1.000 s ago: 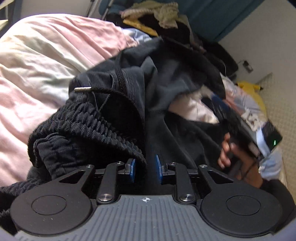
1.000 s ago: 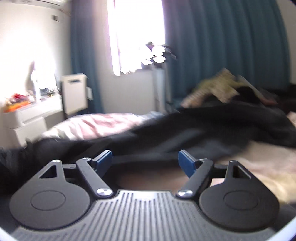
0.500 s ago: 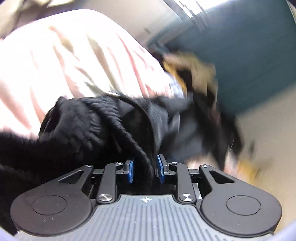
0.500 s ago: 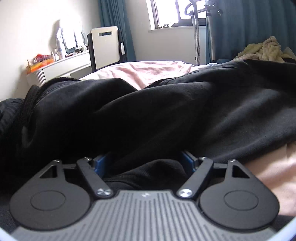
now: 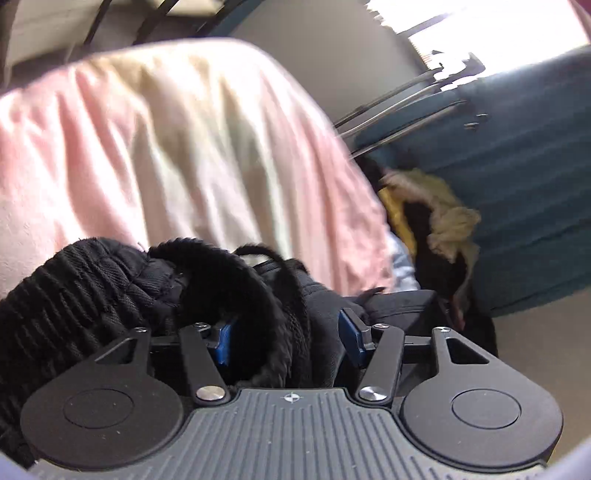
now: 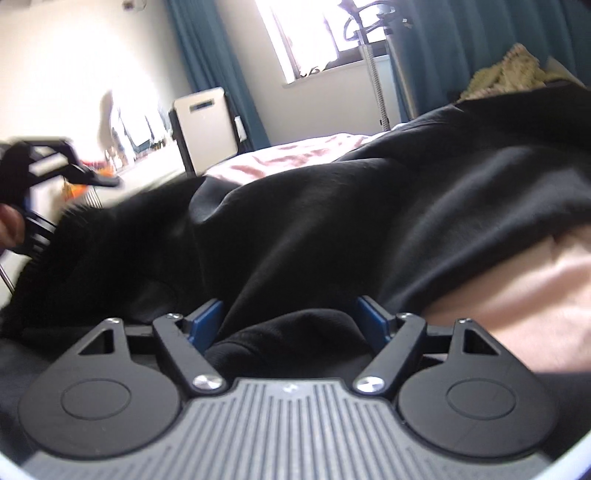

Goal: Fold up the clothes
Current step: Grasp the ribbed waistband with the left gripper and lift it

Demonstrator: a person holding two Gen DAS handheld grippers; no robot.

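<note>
A black garment with a ribbed waistband (image 5: 122,295) and a drawstring lies on the pink bedding (image 5: 166,155). My left gripper (image 5: 288,338) is open, with the waistband and cord bunched between its blue pads. In the right wrist view the same garment (image 6: 369,221) spreads across the bed. My right gripper (image 6: 291,325) is open, with a fold of the black cloth lying between its fingers. The left gripper (image 6: 40,184) shows at the far left of that view, at the garment's ribbed end.
A heap of yellow and dark clothes (image 5: 436,218) lies beyond the bed by a teal curtain (image 5: 517,184). A white appliance (image 6: 207,122), a cluttered shelf (image 6: 122,155) and a window (image 6: 306,33) stand at the back.
My left gripper's jaws have opened wide around the waistband and it has swung up toward the bedding. The right gripper has stayed open in the black cloth.
</note>
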